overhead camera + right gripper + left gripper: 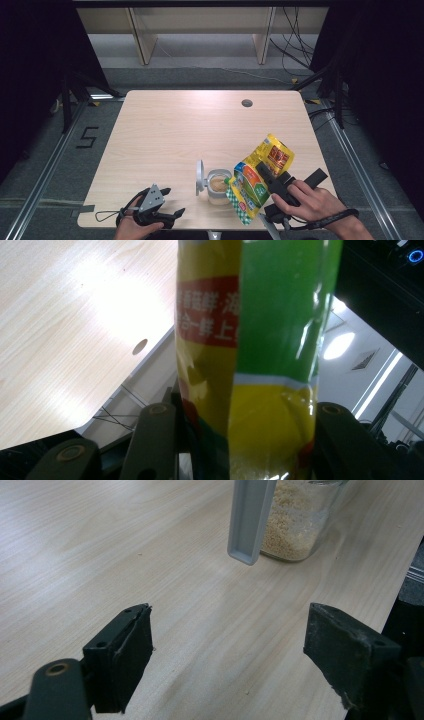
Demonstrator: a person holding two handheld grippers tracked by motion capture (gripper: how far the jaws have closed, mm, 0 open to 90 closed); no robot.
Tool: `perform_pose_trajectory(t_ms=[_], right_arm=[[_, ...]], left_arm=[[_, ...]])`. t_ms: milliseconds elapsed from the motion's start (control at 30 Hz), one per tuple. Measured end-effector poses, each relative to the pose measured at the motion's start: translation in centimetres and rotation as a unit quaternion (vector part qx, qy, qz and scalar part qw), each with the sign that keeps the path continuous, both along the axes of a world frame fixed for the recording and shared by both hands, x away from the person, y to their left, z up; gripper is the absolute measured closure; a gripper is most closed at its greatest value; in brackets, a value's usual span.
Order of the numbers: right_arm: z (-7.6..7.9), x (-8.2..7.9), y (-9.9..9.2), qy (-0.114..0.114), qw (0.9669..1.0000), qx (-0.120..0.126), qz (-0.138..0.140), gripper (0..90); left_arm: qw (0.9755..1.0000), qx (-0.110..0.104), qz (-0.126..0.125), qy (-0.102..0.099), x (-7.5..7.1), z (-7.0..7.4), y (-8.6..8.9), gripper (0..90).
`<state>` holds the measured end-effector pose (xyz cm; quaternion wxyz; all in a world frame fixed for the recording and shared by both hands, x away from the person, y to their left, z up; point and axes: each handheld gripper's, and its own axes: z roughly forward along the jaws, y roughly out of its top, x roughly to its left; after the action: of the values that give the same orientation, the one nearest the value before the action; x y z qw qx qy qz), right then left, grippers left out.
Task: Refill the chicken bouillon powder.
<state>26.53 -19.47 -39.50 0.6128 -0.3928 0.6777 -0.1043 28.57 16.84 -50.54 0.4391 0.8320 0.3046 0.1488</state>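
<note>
Overhead, the table (165,135) carries a jar (218,186) near its front edge, its grey lid (200,177) swung open to the left and pale grains inside. The right gripper (267,181) pinches a yellow and green bag (257,177) and holds it tilted, the lower end of the bag hanging just right of the jar's mouth and the upper end pointing up and to the right. The right hand (305,200) wraps the gripper's body at the table's front right. The left gripper (170,202) sits at the front left corner of the table, well apart from the jar, held by the left hand (132,227), with its jaws spread and nothing between them.

From the left gripper view, the left gripper (227,645) shows both black jaws standing wide apart over bare wood. Beyond them stands the jar (295,525), with the lid (250,520) hanging down in front of it and the grains filling its lower part.

From the right gripper view, the right gripper (245,440) clamps the bag (255,340) from both sides, the jaws pressed against its crinkled film. The bag rises straight up between them, yellow at the bottom, green above, with a red band bearing white characters. The table (75,340) lies off to the left behind it.
</note>
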Motion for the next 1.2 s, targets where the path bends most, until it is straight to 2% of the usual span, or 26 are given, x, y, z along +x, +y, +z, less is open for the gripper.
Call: perform_pose_trajectory(t_ms=[133,167,267,300,367,400,467,500,567,600,633,667,700,767,833,867,900,933,967,1000,1033,1067,1100,1133,1167,1200], right_arm=[[-0.1,-0.1,0.0,0.003,1.0,0.0,-0.002,62.8],[0.0,-0.1,0.0,-0.004,0.9999,-0.01,0.004,62.8],[-0.1,-0.2,-0.1,-0.002,1.0,0.002,0.0,62.8],[-0.1,-0.3,0.0,-0.002,1.0,0.0,0.002,62.8],[0.1,-0.3,0.1,-0.001,0.9998,-0.02,0.006,62.9],[-0.1,-0.4,0.1,0.002,1.0,-0.006,0.003,62.9],[-0.2,-0.4,0.1,0.004,1.0,-0.004,0.005,62.9],[0.0,-0.5,0.3,-0.005,0.9997,-0.021,0.011,62.9],[-0.2,-0.4,0.4,0.0,0.9999,-0.012,0.01,63.0],[0.0,-0.3,0.6,0.005,0.9997,-0.024,0.01,63.1],[-0.2,-0.4,0.6,0.006,0.9999,-0.008,0.008,63.2],[-0.1,-0.2,0.9,0.006,0.9997,-0.017,0.019,63.3],[0.0,-0.2,1.0,0.0,0.9997,-0.021,0.015,63.3],[0.0,-0.1,1.1,0.007,0.9998,-0.013,0.016,63.5],[0.2,0.1,1.2,0.003,0.9996,-0.024,0.016,63.6],[0.3,0.2,1.2,0.002,0.9996,-0.024,0.015,63.6],[0.2,0.2,1.1,0.006,0.9998,-0.012,0.014,63.6],[0.4,0.3,1.1,-0.002,0.9996,-0.024,0.013,63.7],[0.4,0.4,0.9,0.006,0.9999,-0.012,0.01,63.7],[0.5,0.4,0.8,-0.001,0.9998,-0.017,0.006,63.7],[0.5,0.4,0.7,0.0,0.9999,-0.009,0.008,63.7],[0.6,0.5,0.6,0.0,0.9998,-0.018,0.007,63.7],[0.6,0.4,0.5,0.004,0.9999,-0.009,0.003,63.7],[0.7,0.4,0.4,-0.002,0.9998,-0.022,0.004,63.8],[0.6,0.4,0.3,0.005,1.0,-0.006,0.001,63.7],[0.6,0.3,0.2,0.001,0.9999,-0.016,0.001,63.7]], left_arm=[[1.0,0.001,0.001,-0.001,0.0,0.0,0.0,18.9],[1.0,-0.001,0.0,0.0,0.0,0.0,0.0,18.9],[1.0,-0.001,0.0,0.0,0.0,0.0,0.0,18.9],[1.0,-0.001,0.0,0.0,0.0,0.0,0.0,18.9],[1.0,0.002,0.004,-0.003,0.0,0.0,0.0,18.9],[1.0,0.002,0.004,-0.003,0.0,0.0,0.0,18.9],[1.0,0.002,0.004,-0.003,0.0,0.0,0.0,18.9],[1.0,0.0,0.003,-0.003,-0.1,0.0,-0.1,18.9],[1.0,-0.001,0.0,-0.001,0.0,0.0,0.0,18.9],[1.0,-0.008,0.004,0.0,-0.1,0.0,-0.1,18.9],[1.0,-0.003,0.003,-0.002,0.0,0.0,0.0,18.9],[1.0,-0.005,0.005,0.001,0.0,0.0,0.0,18.9],[1.0,-0.002,0.005,0.0,0.0,-0.1,0.0,18.9],[1.0,-0.006,0.006,0.0,0.0,0.0,-0.1,18.9],[1.0,-0.004,0.004,-0.003,0.0,0.0,0.0,18.9],[1.0,0.005,0.003,-0.005,0.1,0.0,0.1,18.9],[0.9999,0.01,0.001,-0.005,0.1,0.1,0.2,18.9],[1.0,0.005,0.002,-0.004,0.1,0.1,0.1,18.9],[0.9999,0.01,0.001,-0.005,0.1,0.1,0.2,18.9],[1.0,0.007,0.001,-0.006,0.1,0.0,0.2,18.9],[1.0,-0.003,0.003,-0.004,0.0,0.0,0.0,18.9],[1.0,-0.003,0.002,-0.004,0.0,0.0,0.0,18.9],[1.0,-0.005,0.005,-0.002,0.0,-0.1,0.0,18.9],[1.0,-0.007,0.005,-0.001,0.0,-0.1,-0.1,18.9],[0.9999,-0.011,0.006,-0.001,0.0,-0.1,-0.1,18.9],[1.0,-0.001,0.004,-0.008,0.1,-0.1,0.0,18.9]])
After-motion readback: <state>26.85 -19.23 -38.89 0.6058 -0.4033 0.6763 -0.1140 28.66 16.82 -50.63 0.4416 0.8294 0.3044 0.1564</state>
